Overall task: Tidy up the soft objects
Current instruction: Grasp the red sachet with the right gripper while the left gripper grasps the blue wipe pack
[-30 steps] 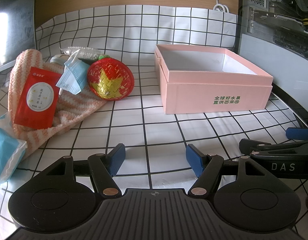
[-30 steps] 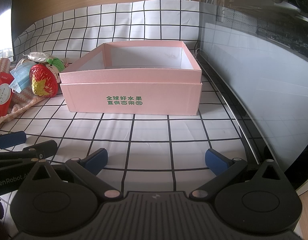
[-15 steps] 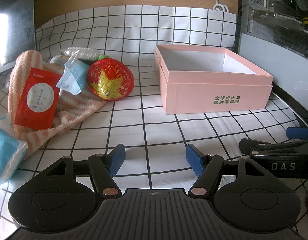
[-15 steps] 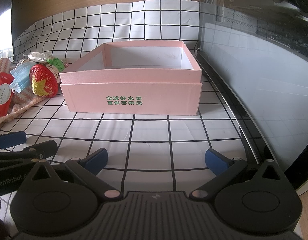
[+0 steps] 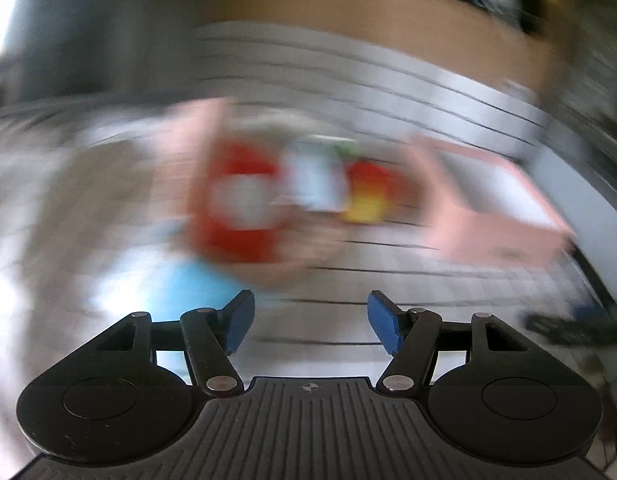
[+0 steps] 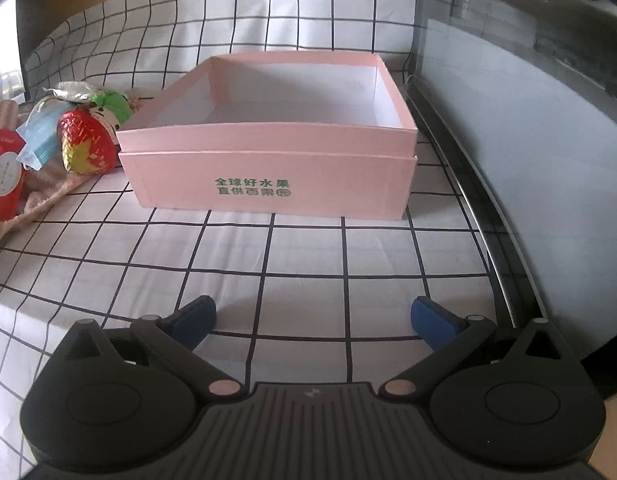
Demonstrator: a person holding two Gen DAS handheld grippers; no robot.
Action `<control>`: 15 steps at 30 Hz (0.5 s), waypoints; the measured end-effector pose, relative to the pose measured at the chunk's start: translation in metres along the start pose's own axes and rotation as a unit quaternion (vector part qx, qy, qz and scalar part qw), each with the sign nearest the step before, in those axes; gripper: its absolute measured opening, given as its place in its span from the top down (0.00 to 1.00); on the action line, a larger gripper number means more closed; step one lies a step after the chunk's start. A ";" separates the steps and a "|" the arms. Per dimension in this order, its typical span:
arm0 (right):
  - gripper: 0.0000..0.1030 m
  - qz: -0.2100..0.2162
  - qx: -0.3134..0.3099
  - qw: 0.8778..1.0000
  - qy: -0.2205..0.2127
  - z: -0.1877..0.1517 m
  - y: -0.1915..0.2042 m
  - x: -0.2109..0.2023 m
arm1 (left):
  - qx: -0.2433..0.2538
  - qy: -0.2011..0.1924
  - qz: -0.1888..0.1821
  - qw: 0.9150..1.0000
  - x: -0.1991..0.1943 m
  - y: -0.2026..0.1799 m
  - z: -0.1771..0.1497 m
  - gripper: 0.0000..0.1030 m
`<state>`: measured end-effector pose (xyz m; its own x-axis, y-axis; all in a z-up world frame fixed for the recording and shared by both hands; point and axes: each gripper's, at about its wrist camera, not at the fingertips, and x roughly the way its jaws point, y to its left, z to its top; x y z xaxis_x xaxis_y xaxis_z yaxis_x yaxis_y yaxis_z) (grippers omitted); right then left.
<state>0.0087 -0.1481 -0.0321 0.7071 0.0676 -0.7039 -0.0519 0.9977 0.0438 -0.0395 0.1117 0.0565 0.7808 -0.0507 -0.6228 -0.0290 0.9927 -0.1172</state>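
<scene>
two grippers in play, both empty. my right gripper (image 6: 312, 318) hangs over the checked tablecloth (image 6: 308, 248), jaws spread wide with nothing between them, aimed at the pink box (image 6: 268, 184) at 12 o'clock. the box sits open-topped and shows only its white floor, so i judge that nothing has been sorted into it yet.

the soft things lie in a heap at 10 o'clock from the right gripper, just beside the box's left wall: a red and yellow woven strawberry (image 6: 84, 148), a green plush piece (image 6: 110, 106) behind it, a blue face mask (image 6: 40, 136), a red sachet (image 6: 4, 176), all resting on a pink striped towel (image 6: 36, 200). probably piled there as the pickup stock, with the box close by for short transfers.

left wrist view is heavily motion-blurred. my left gripper (image 5: 308, 320) has its jaws closing slightly, nothing between the pads (image 5: 238, 320). the red sachet (image 5: 240, 208) smear sits at 12 o'clock ahead of it, the box (image 5: 500, 216) at 2 o'clock. i read this as lining up on the pile for a first grab; which item, i cannot tell.
</scene>
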 end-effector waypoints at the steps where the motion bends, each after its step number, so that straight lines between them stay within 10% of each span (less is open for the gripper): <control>1: 0.00 0.000 0.000 1.000 0.001 0.000 0.000 0.001 | -0.028 0.009 0.025 0.999 -0.010 0.022 0.006 0.35; 5: 0.00 -0.013 0.007 1.000 0.011 0.004 0.004 0.002 | -0.188 0.076 0.098 0.974 -0.025 0.107 0.014 0.35; 9: 0.09 -0.030 -0.024 0.999 0.021 0.010 0.032 -0.009 | -0.340 0.087 0.055 0.935 -0.020 0.164 0.006 0.35; 15: 0.09 -0.021 -0.105 0.993 -0.040 0.014 0.103 -0.049 | -0.351 0.112 -0.008 0.930 0.008 0.164 0.017 0.35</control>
<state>-0.0215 -0.0488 0.0173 0.7646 0.0347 -0.6435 -0.1615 0.9770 -0.1392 -0.0269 0.2761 0.0457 0.6372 -0.1646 -0.7529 -0.4796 0.6801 -0.5545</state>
